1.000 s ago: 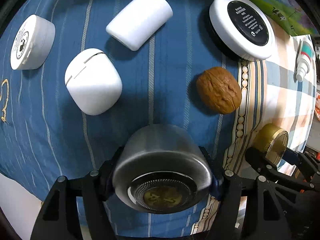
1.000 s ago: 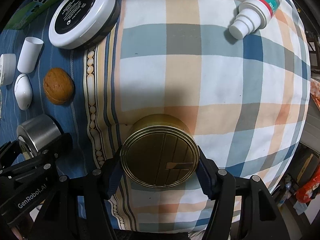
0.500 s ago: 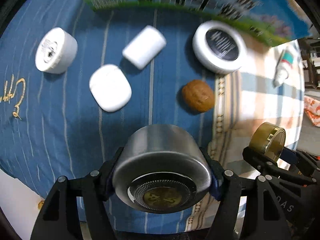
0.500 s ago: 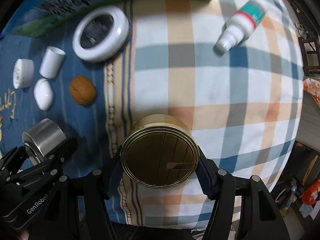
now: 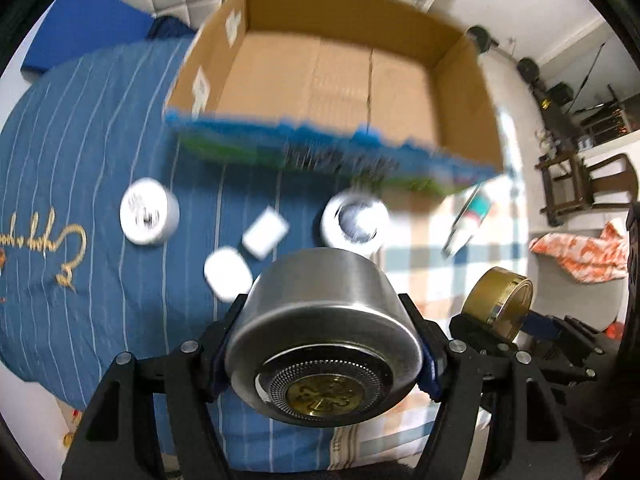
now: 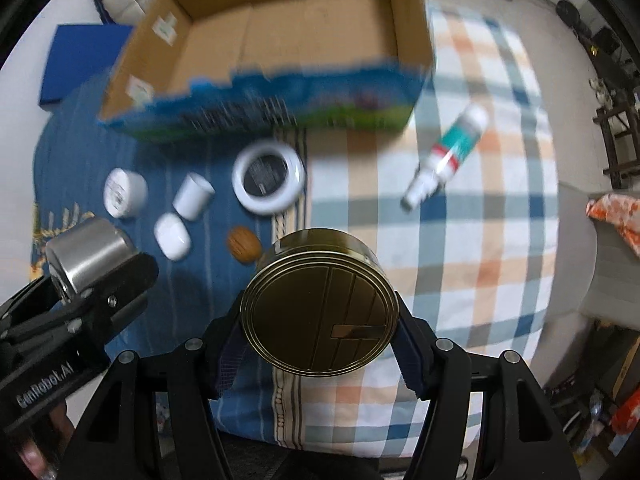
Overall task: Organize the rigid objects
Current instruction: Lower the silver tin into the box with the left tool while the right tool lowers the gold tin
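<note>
My left gripper (image 5: 324, 344) is shut on a silver metal tin (image 5: 320, 320) and holds it high above the bed; the tin also shows in the right wrist view (image 6: 86, 248). My right gripper (image 6: 320, 320) is shut on a round gold tin (image 6: 320, 304), also lifted; it shows in the left wrist view (image 5: 500, 304). An open cardboard box (image 6: 280, 40) with a blue-green printed side stands at the far end of the bed, its bottom bare. On the bedding lie a walnut (image 6: 244, 244), a white earbud case (image 6: 172, 236), a white cup (image 6: 192, 196), a small white jar (image 6: 122, 192), a round white-and-black tin (image 6: 268, 178) and a white-and-teal bottle (image 6: 448, 156).
The bed has a blue striped cover (image 5: 80, 160) on the left and a checked sheet (image 6: 480, 240) on the right. A wooden chair (image 5: 588, 184) and orange-patterned cloth (image 5: 580, 252) stand at the right beside the bed. A blue pad (image 6: 80, 56) lies left of the box.
Both grippers have risen far above the bed with their tins still held. The view has tilted up, so the open cardboard box now shows whole.
</note>
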Available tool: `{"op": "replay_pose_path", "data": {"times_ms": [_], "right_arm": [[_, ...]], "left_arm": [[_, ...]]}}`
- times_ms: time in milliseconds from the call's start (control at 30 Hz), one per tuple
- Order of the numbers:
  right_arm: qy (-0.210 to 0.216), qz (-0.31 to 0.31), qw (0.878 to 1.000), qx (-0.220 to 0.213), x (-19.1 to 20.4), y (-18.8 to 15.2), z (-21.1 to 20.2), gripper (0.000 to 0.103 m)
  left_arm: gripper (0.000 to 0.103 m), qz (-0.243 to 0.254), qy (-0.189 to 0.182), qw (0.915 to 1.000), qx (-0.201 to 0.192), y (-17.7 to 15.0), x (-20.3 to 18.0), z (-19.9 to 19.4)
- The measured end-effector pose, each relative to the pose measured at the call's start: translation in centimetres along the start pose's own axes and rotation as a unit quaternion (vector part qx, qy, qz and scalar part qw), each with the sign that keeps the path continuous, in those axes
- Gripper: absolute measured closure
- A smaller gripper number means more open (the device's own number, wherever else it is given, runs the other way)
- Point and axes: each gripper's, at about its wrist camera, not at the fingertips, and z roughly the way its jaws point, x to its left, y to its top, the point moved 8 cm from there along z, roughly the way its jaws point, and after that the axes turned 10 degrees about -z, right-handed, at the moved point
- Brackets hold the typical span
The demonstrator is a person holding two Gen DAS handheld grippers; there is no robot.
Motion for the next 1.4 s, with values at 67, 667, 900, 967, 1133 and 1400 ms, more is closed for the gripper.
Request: {"op": "replay_pose_path", "data": {"times_ms": [67,667,900,967,1133,1400], "right_arm": [[0.001,-0.006,1.000,-0.017,0.1,2.0,-2.2,0.036],[-0.018,-0.014,0.998,-0.051,-2.9,22.0,-3.1,0.036],[-0.035,-0.013,0.999,-0.011,-5.0,27.8,3.2,0.036],[-0.040,-0.015,0.999,0.001,-5.3,29.2,5.2,0.036],[-0.044,-0.012,0.999,0.026,-6.0,31.2,8.7,0.036],[-0.043,-0.013,0.998,0.051,-6.6,32.3,11.5,0.036]], "left_arm": [[0.034,-0.001,-0.013,0.9998,-0.012,2.0,-0.6,-2.0],[0.034,-0.007,-0.051,0.9987,-0.006,21.8,-5.9,-0.2],[0.034,-0.029,-0.051,0.9960,0.067,27.4,-6.9,7.2],[0.034,-0.029,-0.041,0.9954,0.081,28.6,-7.0,9.1],[0.034,-0.027,-0.023,0.9938,0.105,30.2,-7.1,12.3],[0.034,-0.015,-0.007,0.9908,0.134,30.4,-7.8,14.8]]}}
